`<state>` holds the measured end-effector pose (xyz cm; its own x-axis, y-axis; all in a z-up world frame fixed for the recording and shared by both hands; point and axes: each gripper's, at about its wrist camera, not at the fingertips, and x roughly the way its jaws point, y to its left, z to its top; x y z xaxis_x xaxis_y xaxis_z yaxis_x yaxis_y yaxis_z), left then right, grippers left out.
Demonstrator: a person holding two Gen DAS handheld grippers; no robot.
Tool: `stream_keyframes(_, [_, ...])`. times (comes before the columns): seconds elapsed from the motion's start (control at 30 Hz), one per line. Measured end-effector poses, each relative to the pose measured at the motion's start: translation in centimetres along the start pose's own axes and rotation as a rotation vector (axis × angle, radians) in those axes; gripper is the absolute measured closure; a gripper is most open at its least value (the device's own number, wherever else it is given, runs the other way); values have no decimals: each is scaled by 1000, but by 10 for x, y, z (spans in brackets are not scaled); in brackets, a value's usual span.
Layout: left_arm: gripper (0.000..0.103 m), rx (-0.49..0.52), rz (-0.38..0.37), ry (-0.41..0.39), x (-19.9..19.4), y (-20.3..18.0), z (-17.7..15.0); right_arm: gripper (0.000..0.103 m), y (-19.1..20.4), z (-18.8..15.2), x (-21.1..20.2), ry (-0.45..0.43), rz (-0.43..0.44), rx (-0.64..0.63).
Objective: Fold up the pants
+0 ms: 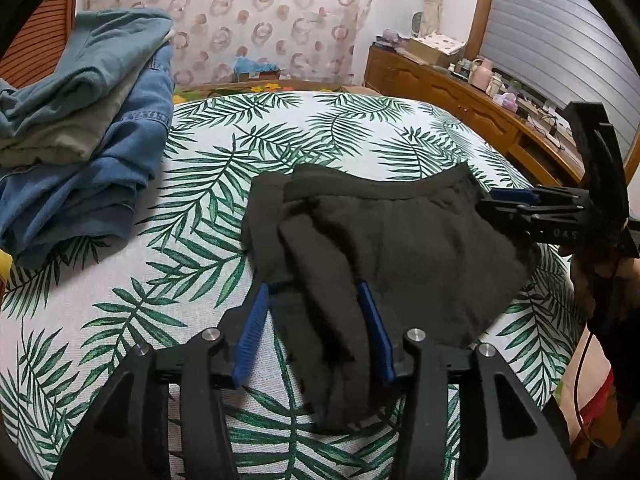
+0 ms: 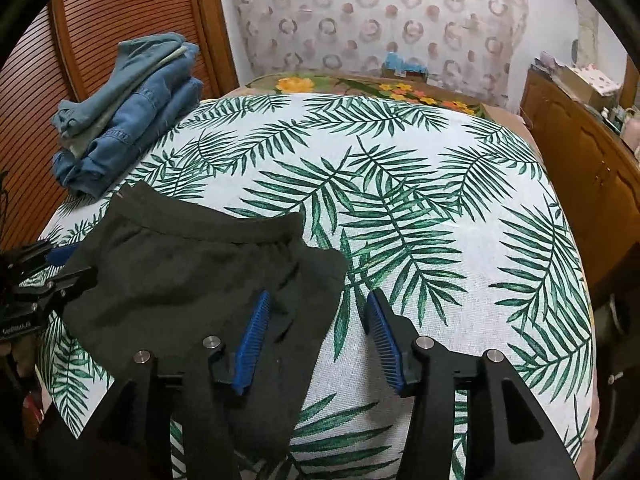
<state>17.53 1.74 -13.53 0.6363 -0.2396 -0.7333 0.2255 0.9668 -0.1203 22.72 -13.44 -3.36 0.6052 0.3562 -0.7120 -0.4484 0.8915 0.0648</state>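
Pants (image 1: 384, 240), dark and already folded into a compact bundle, are laid on the bed (image 1: 224, 184) over a palm-leaf sheet, directly ahead of both claws. The left claw (image 1: 316, 292) is seen spread wide, with a bunched fold of the pants lying between its blue pads (image 1: 252, 332); no clamping on the cloth is shown. In the left wrist view the right claw (image 1: 504, 200) is seen entering from the right, its tip at the right end of the waistband; its opening cannot be judged there. In the right wrist view the right claw (image 2: 318, 300) is also shown wide, its left pad (image 2: 252, 344) placed over the pants' right edge and its right pad (image 2: 384, 340) over bare sheet. The left claw (image 2: 60, 264) is visible at the far left of that view, touching the pants' left edge. A stack of folded blue and grey clothes (image 1: 84, 128) is seen ahead and left of the claws, well apart from the pants. A wooden dresser (image 1: 452, 92) with clutter is seen far right.
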Motion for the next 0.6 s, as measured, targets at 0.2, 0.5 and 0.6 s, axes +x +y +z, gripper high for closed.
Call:
stream_keyframes(0.2, [53, 2, 1, 0, -1, 0, -1, 50, 6, 5, 8, 0, 6, -4])
stream_keyframes(0.5, [44, 52, 16, 10, 0, -10, -2, 43, 10, 0, 13, -24, -5, -32])
stream_keyframes(0.6, [40, 57, 20, 18, 1, -8, -1, 43, 10, 0, 13, -23, -5, -32])
